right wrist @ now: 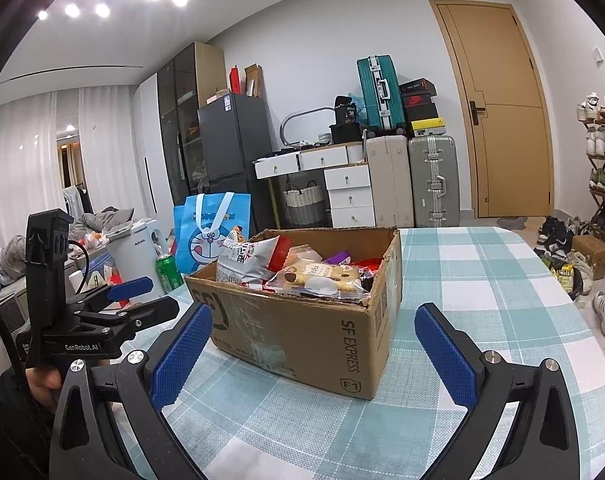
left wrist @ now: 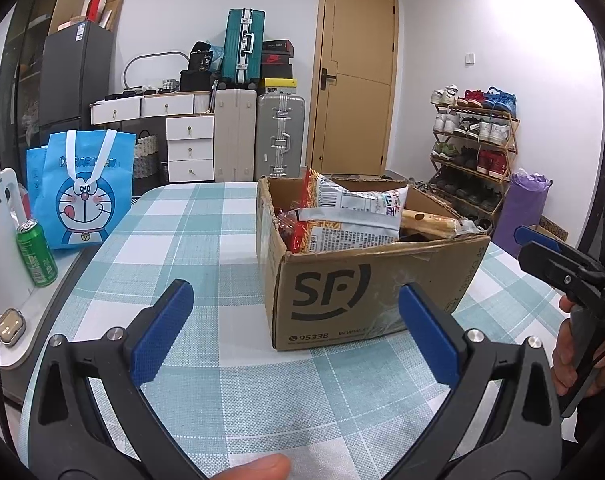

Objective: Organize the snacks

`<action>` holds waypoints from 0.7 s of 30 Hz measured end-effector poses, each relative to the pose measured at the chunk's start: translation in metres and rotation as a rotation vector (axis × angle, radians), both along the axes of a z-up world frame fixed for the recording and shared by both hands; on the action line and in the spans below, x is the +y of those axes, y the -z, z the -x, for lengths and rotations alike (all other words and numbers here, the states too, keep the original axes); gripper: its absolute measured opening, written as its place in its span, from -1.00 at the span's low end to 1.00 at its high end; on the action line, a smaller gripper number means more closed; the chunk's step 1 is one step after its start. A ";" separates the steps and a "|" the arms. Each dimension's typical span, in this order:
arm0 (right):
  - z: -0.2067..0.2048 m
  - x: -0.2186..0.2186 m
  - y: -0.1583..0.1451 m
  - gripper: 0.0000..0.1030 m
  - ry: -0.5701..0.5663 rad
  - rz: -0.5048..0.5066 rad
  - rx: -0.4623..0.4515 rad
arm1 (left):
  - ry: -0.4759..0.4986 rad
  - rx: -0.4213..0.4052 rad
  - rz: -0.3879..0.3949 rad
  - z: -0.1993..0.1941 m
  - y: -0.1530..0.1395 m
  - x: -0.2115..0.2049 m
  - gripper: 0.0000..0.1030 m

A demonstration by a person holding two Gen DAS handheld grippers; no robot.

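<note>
Left wrist view: cardboard box (left wrist: 366, 284) printed "SF", "95338"; both jaws wide apart, empty.

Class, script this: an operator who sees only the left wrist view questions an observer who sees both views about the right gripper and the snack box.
Operator: Is the right gripper open?
Observer: Yes, its jaws are wide apart and empty, just short of the cardboard box.
Operator: Anything hidden behind the silver bag?
Observer: A purple packet lies in the box behind the biscuit pack.
</note>
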State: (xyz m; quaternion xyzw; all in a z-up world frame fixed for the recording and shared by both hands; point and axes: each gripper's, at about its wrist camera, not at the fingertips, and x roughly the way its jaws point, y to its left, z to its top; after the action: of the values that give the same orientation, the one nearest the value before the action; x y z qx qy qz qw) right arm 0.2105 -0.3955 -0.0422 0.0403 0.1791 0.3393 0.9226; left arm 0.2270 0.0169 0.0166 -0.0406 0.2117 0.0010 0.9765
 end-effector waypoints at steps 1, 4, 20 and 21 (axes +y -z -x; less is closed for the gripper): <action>0.000 0.000 0.000 0.99 0.000 0.002 -0.001 | 0.000 -0.002 0.001 0.001 0.000 0.000 0.98; 0.003 0.003 0.000 0.99 -0.002 0.014 -0.014 | 0.002 -0.006 -0.003 0.001 0.000 0.000 0.98; 0.010 0.011 -0.001 0.99 -0.014 0.048 -0.041 | -0.004 -0.003 -0.006 0.002 0.003 0.000 0.98; 0.010 0.011 -0.001 0.99 -0.014 0.046 -0.039 | -0.003 -0.003 -0.005 0.002 0.003 0.000 0.98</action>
State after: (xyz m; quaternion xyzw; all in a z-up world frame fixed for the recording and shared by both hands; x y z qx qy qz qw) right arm 0.2009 -0.3847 -0.0414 0.0111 0.1691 0.3424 0.9241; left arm 0.2250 0.0173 0.0136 -0.0385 0.2099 0.0031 0.9770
